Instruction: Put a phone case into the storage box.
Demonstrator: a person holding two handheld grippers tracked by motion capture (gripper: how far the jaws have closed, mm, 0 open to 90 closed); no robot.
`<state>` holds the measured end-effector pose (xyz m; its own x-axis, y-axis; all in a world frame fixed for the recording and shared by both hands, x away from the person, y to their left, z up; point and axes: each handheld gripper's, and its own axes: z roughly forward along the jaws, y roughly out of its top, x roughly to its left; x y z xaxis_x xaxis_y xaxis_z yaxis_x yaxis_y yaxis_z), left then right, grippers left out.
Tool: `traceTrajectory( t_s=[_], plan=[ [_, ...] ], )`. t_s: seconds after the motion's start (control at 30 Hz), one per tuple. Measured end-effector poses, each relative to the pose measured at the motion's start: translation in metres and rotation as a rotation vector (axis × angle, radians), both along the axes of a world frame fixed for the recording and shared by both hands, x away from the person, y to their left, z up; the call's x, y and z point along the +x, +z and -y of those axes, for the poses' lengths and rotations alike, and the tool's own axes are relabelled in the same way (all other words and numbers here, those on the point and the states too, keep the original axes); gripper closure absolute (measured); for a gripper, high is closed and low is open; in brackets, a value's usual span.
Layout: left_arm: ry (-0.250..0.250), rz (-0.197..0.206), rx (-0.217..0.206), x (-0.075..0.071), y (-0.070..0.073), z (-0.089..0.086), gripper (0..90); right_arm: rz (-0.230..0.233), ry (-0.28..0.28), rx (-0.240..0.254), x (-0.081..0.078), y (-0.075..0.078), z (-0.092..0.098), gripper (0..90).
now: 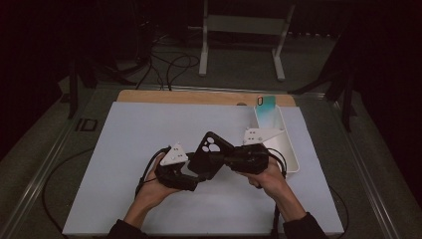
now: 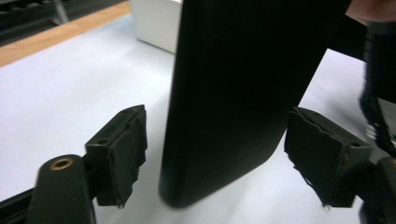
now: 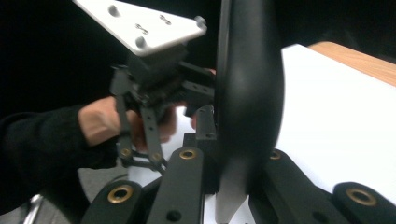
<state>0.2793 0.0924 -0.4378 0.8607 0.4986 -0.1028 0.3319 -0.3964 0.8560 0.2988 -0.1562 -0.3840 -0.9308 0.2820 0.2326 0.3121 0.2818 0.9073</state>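
From the high view, I had the black phone case [image 1: 211, 149] held up over the middle of the white mat [image 1: 149, 149], nearer its right edge than its left, its camera cutout turned up toward me. My right gripper [image 1: 230, 160] was clamped on the case's right-hand end, jaws pinched tight together on it. My left gripper [image 1: 196, 175] sat just below and to the left, at the case's lower end. The white tray [image 1: 288, 149] lay by the mat's right edge with a teal phone [image 1: 266, 107] propped at its far end, well apart from the work.

In the left gripper view, the case [image 2: 233, 93] stood upright between my two pads [image 2: 123, 154], long axis running up and away from the jaws, rounded end pointing down toward the mat. The jaws stood apart with a gap on each side, more on the right, neither pad pressing on it.

In the right gripper view, I saw the case [image 3: 250, 93] edge-on, rising straight up out of my shut jaws, the left gripper [image 3: 196, 100] and the hand [image 3: 100, 121] behind it just beyond.

So I judged everything hung on that: case already lined up inside the left jaws, lengthwise along them, so closing them would take its free end.
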Motion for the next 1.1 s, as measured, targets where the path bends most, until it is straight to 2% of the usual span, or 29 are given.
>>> traceTrajectory(
  t_s=[0.1,0.17,0.33,0.43,0.6,0.73,0.9,1.0,1.1],
  plan=[
    [-0.048,-0.003,0.0,-0.002,-0.001,0.002,31.3,0.01,0.027,-0.001,-0.001,0.001,-0.001,85.7],
    [-0.05,0.01,0.023,-0.003,-0.001,0.002,36.8,0.021,0.033,-0.013,-0.001,0.002,-0.001,85.7],
    [-0.094,-0.007,0.024,-0.003,-0.003,0.002,51.2,0.035,0.004,-0.023,0.002,0.003,0.004,84.8],
    [-0.112,-0.02,0.049,-0.004,-0.005,0.005,56.9,0.058,-0.007,-0.045,0.003,0.004,0.004,82.4],
    [-0.137,-0.025,0.067,-0.004,-0.007,0.009,68.9,0.077,-0.017,-0.053,0.004,0.009,0.001,72.1],
    [-0.134,-0.034,0.054,-0.003,-0.008,0.009,77.4,0.09,-0.03,-0.052,0.005,0.01,-0.001,62.3],
    [-0.112,-0.023,0.065,-0.004,-0.008,0.009,79.8,0.095,-0.054,-0.054,0.004,0.009,-0.005,49.2],
    [-0.105,-0.015,0.073,-0.004,-0.007,0.01,80.0,0.1,-0.069,-0.073,0.003,0.007,-0.007,39.9],
    [-0.088,-0.011,0.06,-0.004,-0.006,0.008,80.1,0.101,-0.112,-0.085,0.003,0.006,-0.007,31.6]
  ],
)
